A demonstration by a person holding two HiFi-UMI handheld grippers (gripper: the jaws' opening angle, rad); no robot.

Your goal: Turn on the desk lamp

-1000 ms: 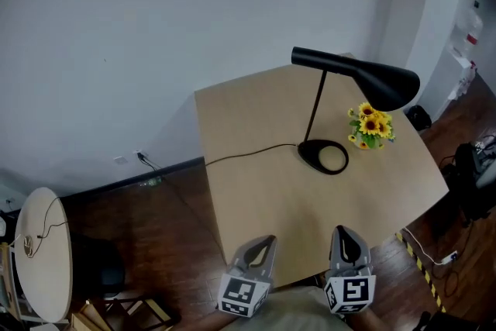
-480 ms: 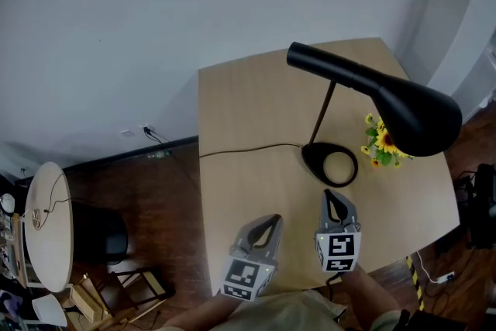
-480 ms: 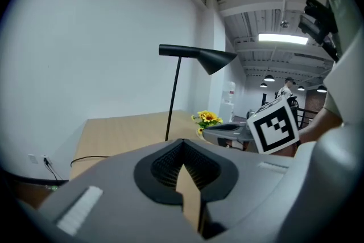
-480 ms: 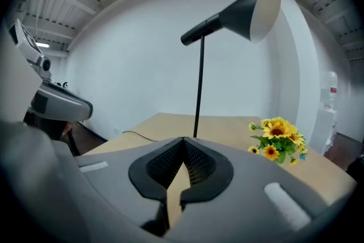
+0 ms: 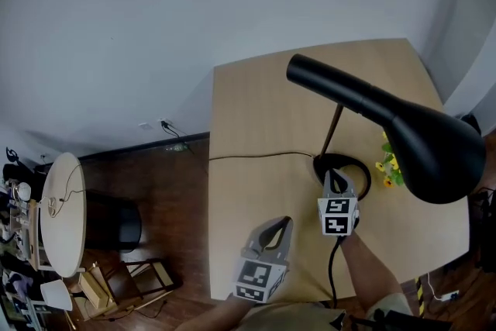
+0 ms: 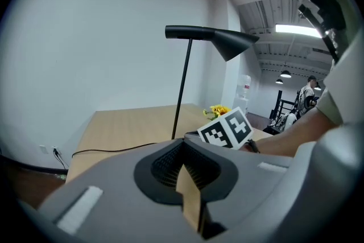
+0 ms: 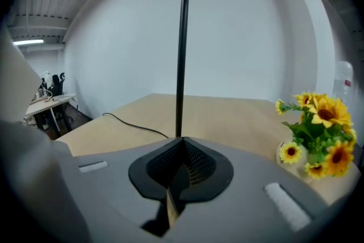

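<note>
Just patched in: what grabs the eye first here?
The black desk lamp dominates, its shade hanging over the right side of the wooden table. The right gripper, jaws together, sits at the lamp's round base beside small sunflowers; the left gripper waits nearer the table edge, also shut.

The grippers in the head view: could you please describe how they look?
Both the left gripper and right gripper are grey and taper to pointed tongs with black ribbed insides. Each carries a white cube with black square markers. A black cable runs back from the right one.

Grey marker-cubed left tool (image 5: pixel 284 222), right tool (image 5: pixel 332 175)
</note>
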